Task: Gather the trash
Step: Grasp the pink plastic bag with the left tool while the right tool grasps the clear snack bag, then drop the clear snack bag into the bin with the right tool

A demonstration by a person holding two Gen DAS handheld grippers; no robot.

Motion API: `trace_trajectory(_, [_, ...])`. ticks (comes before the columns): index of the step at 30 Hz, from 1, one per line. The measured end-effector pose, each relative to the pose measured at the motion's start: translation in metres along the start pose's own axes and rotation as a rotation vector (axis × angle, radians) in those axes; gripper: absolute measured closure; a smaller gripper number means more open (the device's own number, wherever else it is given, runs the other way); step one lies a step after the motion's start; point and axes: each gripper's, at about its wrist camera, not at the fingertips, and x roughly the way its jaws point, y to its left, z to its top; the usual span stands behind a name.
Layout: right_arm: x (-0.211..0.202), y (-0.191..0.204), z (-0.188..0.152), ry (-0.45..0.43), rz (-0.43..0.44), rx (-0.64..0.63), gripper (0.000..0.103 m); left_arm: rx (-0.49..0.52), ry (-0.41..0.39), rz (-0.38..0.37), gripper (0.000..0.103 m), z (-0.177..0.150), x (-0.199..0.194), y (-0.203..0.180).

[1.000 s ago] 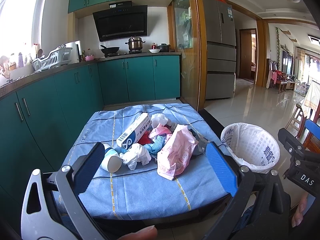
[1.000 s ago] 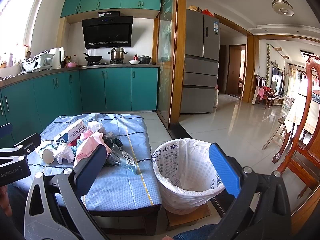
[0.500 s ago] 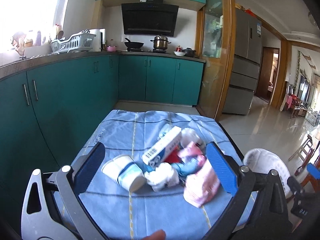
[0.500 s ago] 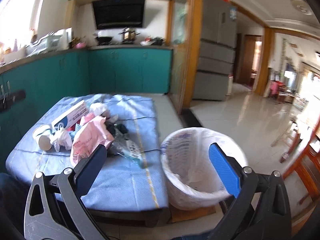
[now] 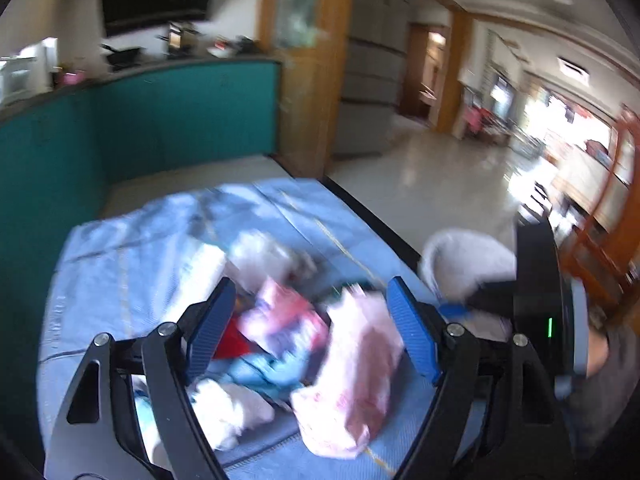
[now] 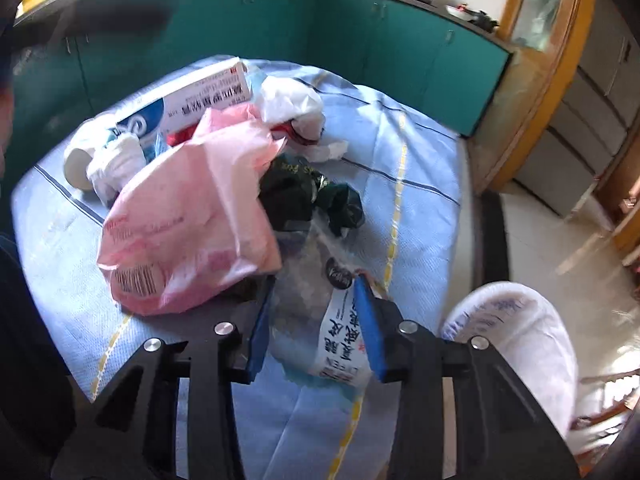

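Your left gripper hangs over the trash heap on the blue tablecloth, its jaws closing with a pink-and-blue wrapper between them but not yet pinched, so it holds nothing. Beside it, the pink plastic bag could snag and drag the whole pile. To the right, your right gripper is closing on a clear plastic wrapper with a white label, the blue pads just at its sides; a firm grip is not evident. That slippery film may slide out on the way to the white-lined waste bin, which stands just beside the table's right edge. The left view is smeared with blur, the bin is half cut off, and the dark green wrapper partly hides under the bag.
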Motion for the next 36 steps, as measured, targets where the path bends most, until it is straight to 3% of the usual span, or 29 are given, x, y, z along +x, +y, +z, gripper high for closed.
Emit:
trace_trajectory(3, [-0.001,-0.015,-0.007,-0.052,0.073,0.043,0.059,0.07,0.08,-0.069,0.017,-0.012,0.019,-0.012])
trace_trajectory(5, [0.002,-0.024,-0.014,-0.051,0.115,0.088,0.035,0.135,0.123,-0.051,0.017,-0.02,0.029,-0.023])
trace_trajectory(7, [-0.002,-0.032,-0.02,-0.031,0.111,0.12,0.023,0.204,0.167,-0.032,0.015,-0.027,0.038,-0.034])
trace_trajectory(12, [0.0,-0.044,-0.027,-0.023,0.081,0.129,0.021,0.293,0.266,-0.006,0.015,-0.045,0.06,-0.045])
trace_trajectory(16, [0.007,-0.043,-0.03,-0.004,0.096,0.131,0.021,0.272,0.343,0.012,0.034,-0.053,0.075,-0.039])
trace_trajectory(17, [0.008,-0.042,-0.029,-0.004,0.095,0.129,0.021,0.263,0.342,0.009,0.037,-0.053,0.074,-0.037])
trace_trajectory(19, [0.008,-0.04,-0.029,-0.009,0.096,0.127,0.021,0.247,0.337,0.004,0.053,-0.051,0.071,-0.032])
trace_trajectory(20, [0.007,-0.039,-0.028,-0.015,0.097,0.128,0.023,0.241,0.332,0.003,0.057,-0.05,0.07,-0.03])
trace_trajectory(21, [0.006,-0.039,-0.027,-0.022,0.104,0.129,0.028,0.235,0.325,0.005,0.061,-0.049,0.068,-0.028])
trace_trajectory(22, [0.005,-0.038,-0.027,-0.023,0.115,0.129,0.044,0.232,0.315,0.009,0.063,-0.048,0.065,-0.026])
trace_trajectory(23, [0.005,-0.038,-0.027,-0.02,0.121,0.13,0.049,0.228,0.306,0.01,0.064,-0.048,0.062,-0.025])
trace_trajectory(27, [-0.001,-0.036,-0.027,-0.034,0.129,0.123,0.05,0.209,0.252,-0.012,0.065,-0.039,0.053,-0.017])
trace_trajectory(31, [-0.025,-0.045,-0.026,-0.097,0.088,0.137,0.05,0.179,0.146,-0.056,0.065,-0.026,0.035,-0.018])
trace_trajectory(36, [-0.072,-0.094,-0.031,-0.229,-0.097,0.272,0.05,0.145,0.026,-0.106,0.065,-0.006,0.025,-0.025])
